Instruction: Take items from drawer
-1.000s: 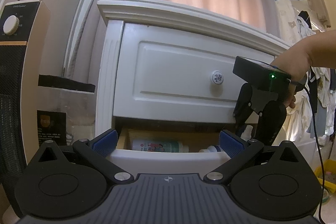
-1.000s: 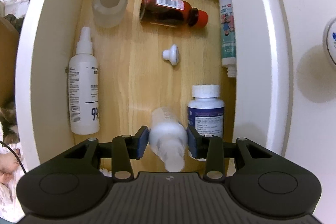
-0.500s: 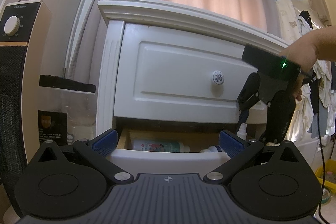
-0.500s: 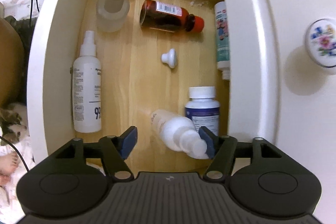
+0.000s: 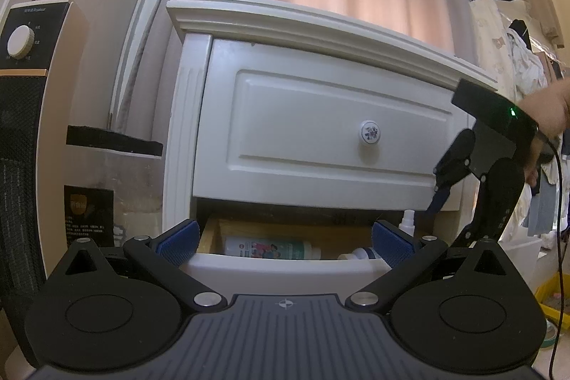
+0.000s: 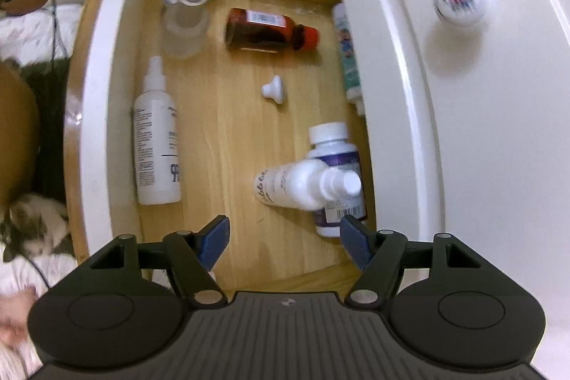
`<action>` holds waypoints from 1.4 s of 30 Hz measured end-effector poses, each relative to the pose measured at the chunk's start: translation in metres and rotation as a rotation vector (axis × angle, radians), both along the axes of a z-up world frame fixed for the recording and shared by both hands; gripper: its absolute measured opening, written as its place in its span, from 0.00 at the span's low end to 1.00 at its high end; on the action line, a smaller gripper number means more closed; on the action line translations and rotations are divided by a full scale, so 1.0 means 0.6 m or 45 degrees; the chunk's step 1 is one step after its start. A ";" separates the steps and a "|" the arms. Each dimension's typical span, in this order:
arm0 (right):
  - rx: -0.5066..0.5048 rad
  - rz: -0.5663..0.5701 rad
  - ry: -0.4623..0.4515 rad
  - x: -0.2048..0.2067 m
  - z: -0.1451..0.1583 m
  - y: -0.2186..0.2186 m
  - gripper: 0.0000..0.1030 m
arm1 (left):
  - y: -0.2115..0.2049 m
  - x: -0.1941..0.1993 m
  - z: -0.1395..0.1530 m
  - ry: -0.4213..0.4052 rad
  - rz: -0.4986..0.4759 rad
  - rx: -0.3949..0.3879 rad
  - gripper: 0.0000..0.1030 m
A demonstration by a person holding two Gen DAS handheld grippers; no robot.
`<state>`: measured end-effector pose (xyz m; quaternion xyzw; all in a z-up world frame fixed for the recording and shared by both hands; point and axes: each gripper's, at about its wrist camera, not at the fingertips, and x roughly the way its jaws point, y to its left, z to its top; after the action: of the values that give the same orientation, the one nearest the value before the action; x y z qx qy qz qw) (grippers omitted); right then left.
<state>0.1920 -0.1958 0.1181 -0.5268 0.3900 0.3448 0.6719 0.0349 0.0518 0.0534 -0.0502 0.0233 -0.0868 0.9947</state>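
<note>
While its jaws have just been opening, the right gripper (image 6: 283, 239) hangs empty above the drawer (image 6: 107, 88). Small white bottle (image 6: 302, 184) leans on the pill bottle (image 6: 336, 166), clear of both pads. Left gripper (image 5: 285, 239): open, holding nothing.

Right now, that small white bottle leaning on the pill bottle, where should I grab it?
Grip the small white bottle across its round body, coming from above. It lies tilted with its cap over the pill bottle, so the body's flanks look freest; the right gripper hangs open just short of it.

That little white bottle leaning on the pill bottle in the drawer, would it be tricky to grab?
Probably. The small white bottle is round and smooth, so it may slip or roll. It rests tilted against the pill bottle, so a nudge could topple it. It looks light.
</note>
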 end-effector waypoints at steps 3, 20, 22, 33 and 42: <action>0.074 -0.044 -0.042 -0.004 -0.006 -0.014 0.68 | -0.003 -0.003 0.000 -0.002 0.009 0.008 1.00; 0.504 -0.479 -0.006 0.049 -0.042 -0.040 0.69 | -0.014 -0.010 0.006 0.001 0.017 0.016 1.00; 0.506 -0.477 0.001 0.052 -0.052 -0.029 0.69 | -0.015 -0.011 0.006 0.005 0.014 0.009 1.00; 0.507 -0.470 -0.055 0.054 -0.085 0.007 0.65 | -0.015 -0.015 0.004 0.010 0.009 0.007 1.00; 0.463 -0.444 -0.048 0.061 -0.097 0.013 0.63 | -0.011 -0.017 0.001 0.006 0.010 0.004 1.00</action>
<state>0.2284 -0.1878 0.0601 -0.3283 0.3940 0.2782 0.8121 0.0250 0.0455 0.0541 -0.0490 0.0256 -0.0828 0.9950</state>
